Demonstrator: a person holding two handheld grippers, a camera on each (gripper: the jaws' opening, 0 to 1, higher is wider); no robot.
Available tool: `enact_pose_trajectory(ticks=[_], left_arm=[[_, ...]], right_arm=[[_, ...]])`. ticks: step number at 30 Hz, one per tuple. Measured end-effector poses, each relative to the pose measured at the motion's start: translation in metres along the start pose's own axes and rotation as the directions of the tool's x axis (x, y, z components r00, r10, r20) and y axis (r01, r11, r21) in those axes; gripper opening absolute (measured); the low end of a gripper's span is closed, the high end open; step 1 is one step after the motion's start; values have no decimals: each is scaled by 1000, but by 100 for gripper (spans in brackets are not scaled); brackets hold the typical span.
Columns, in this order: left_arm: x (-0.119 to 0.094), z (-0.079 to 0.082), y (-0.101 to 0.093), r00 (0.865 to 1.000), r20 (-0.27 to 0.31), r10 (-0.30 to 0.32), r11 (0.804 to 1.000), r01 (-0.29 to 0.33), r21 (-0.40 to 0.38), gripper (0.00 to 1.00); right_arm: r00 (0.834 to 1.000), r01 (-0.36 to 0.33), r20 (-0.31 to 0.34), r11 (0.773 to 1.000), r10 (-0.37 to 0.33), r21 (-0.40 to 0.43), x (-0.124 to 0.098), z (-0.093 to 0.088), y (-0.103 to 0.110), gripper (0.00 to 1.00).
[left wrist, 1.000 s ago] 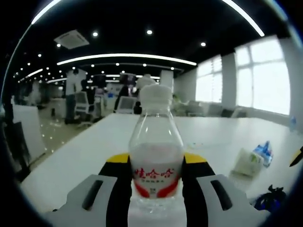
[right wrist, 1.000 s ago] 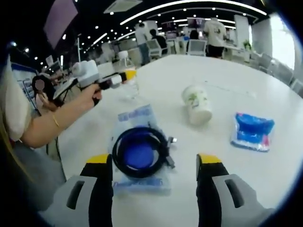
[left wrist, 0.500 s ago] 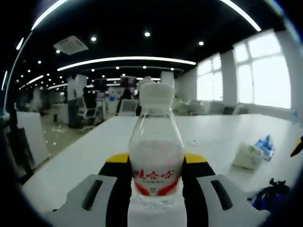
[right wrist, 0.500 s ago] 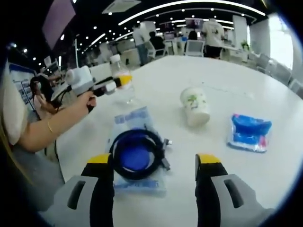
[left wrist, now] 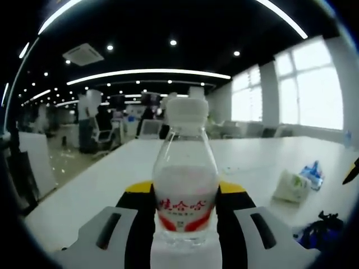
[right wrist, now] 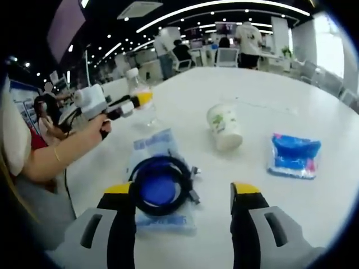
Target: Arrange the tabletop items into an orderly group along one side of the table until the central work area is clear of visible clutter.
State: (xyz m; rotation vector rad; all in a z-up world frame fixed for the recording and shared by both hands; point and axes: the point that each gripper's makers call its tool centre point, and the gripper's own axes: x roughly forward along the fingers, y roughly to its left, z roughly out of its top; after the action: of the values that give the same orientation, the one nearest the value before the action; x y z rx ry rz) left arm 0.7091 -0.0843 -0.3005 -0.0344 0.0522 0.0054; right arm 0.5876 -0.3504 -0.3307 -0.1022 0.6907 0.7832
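A clear water bottle (left wrist: 185,168) with a white cap and a red label stands upright between the jaws of my left gripper (left wrist: 185,191), which is shut on it. In the right gripper view, a hand holds that left gripper (right wrist: 133,102) with the bottle (right wrist: 138,96) low over the table's far left side. My right gripper (right wrist: 182,193) is open above a black cable coil (right wrist: 162,188) that lies on a blue packet. Beyond it, a white paper cup (right wrist: 225,126) lies on its side, with a blue tissue pack (right wrist: 295,155) to its right.
The white table (right wrist: 269,95) stretches far ahead. A person's arm (right wrist: 61,154) reaches in from the left. In the left gripper view, the cup (left wrist: 291,186), the tissue pack (left wrist: 312,172) and the cable (left wrist: 320,232) lie to the right. Chairs and people fill the office behind.
In the right gripper view, the hand with the left gripper and bottle has drifted slightly left. The bottle stays gripped, and the right gripper stays open over the cable.
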Motion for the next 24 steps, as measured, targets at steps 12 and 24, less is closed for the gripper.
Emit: enact_pose_trajectory(ticks=[12, 24], left_arm=[[0, 0, 0, 1000, -11, 24, 1000, -24, 19, 40], [-5, 11, -2, 999, -50, -6, 1000, 7, 25, 78]], right_arm=[[998, 23, 54, 999, -25, 35, 4, 19, -13, 70], [989, 55, 138, 998, -57, 18, 16, 58, -34, 80]])
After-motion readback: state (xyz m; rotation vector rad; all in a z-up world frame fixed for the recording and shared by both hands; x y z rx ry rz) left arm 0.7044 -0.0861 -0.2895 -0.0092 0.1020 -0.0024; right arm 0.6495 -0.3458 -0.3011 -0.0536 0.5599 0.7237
